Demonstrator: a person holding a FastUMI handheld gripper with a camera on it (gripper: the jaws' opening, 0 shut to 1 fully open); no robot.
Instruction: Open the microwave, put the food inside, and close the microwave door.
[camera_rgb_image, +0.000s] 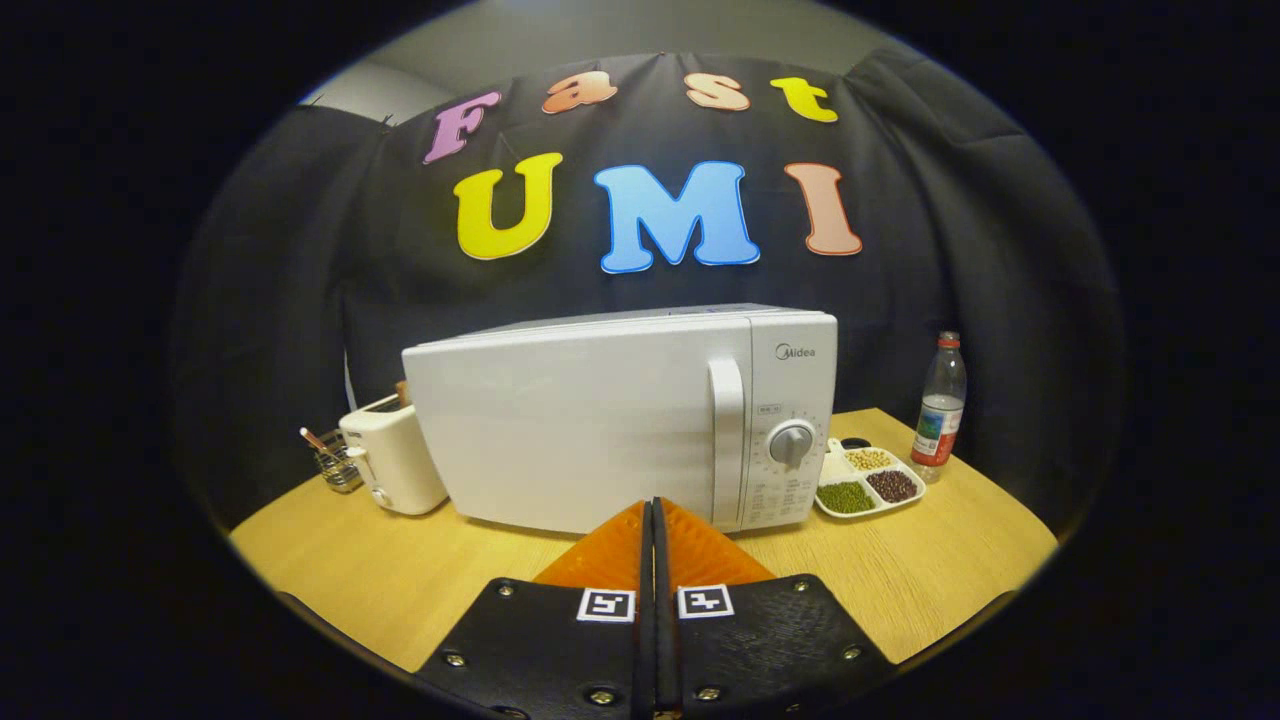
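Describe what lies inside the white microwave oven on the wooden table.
Nothing inside can be seen: the white microwave oven has its opaque door shut, covering the interior. The gripper, fingers shut together on nothing, sits just before that door.

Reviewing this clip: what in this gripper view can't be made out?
- Microwave interior: hidden by its shut door.
- Panel markings around the dial: too small to tell.
- Table just ahead of the gripper: covered by its fingers, which are closed together on nothing.
- Contents of the wire holder: small, partly behind the toaster.
- Rear compartment of the divided food plate: partly hidden by the microwave's corner.
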